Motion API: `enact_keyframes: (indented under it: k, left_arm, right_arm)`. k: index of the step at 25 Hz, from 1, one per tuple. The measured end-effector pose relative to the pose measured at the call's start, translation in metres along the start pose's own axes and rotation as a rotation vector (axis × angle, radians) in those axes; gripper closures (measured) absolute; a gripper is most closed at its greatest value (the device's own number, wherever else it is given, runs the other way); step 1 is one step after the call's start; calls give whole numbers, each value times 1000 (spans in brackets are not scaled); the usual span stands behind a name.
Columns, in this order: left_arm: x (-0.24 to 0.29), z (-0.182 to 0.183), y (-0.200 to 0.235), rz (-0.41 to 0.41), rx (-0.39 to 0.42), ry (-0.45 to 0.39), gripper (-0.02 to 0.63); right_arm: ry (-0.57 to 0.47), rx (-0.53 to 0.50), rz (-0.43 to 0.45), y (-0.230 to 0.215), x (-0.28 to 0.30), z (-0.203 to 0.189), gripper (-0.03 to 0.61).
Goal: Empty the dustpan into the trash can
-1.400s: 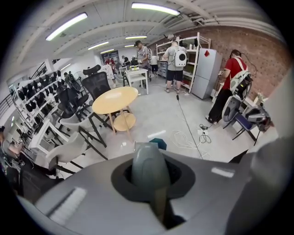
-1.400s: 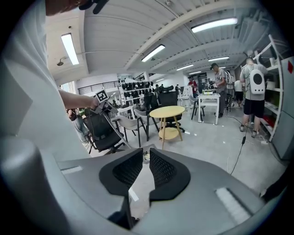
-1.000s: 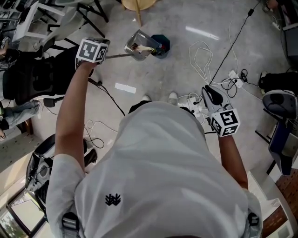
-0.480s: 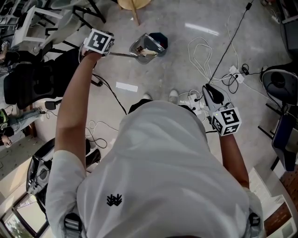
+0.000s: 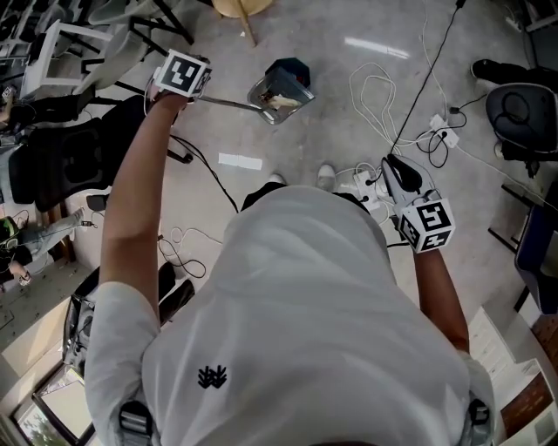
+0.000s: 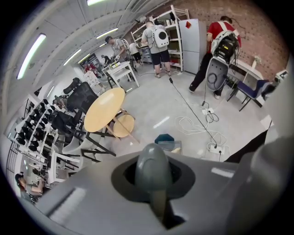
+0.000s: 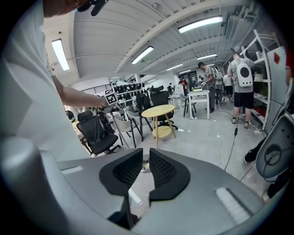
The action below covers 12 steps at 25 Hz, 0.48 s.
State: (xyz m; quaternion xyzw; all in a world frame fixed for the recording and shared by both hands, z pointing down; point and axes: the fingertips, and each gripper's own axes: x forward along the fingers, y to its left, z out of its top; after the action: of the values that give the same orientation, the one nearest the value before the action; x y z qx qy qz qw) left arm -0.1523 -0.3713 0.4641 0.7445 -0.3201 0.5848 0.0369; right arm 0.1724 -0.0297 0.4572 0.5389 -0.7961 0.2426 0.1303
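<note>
My left gripper [image 5: 200, 94] reaches out at the upper left, shut on the thin handle of a metal dustpan [image 5: 279, 97]. Light scraps lie in the pan, which hangs just on the near side of the dark teal trash can [image 5: 289, 71]. In the left gripper view the handle's grey end [image 6: 153, 170] sits clamped between the jaws of the left gripper [image 6: 154, 186], and beyond it are the dustpan [image 6: 173, 147] and the trash can [image 6: 164, 138]. My right gripper [image 5: 397, 179] hangs low at the right, shut with nothing in it [image 7: 145, 170].
White cables and a power strip [image 5: 438, 132] sprawl over the concrete floor at the right. A black office chair [image 5: 61, 161] stands at the left, a round wooden table [image 5: 240, 7] at the top. A white paper strip [image 5: 240, 161] lies near my feet.
My left gripper has carried the dustpan from the trash can's left side round to its near side. The right gripper has barely moved.
</note>
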Motion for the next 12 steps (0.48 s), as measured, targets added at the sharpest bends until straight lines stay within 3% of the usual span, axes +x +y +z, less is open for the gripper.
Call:
enact_keyframes:
  k: [7,12]
  left_arm:
    - [-10,32,20,115,131,-41,558]
    - [0,50,34,145,189,-30,558]
  right_arm:
    - [1,4,4,-5,1,0,534]
    - [5,12,-5,-15,2,0,534]
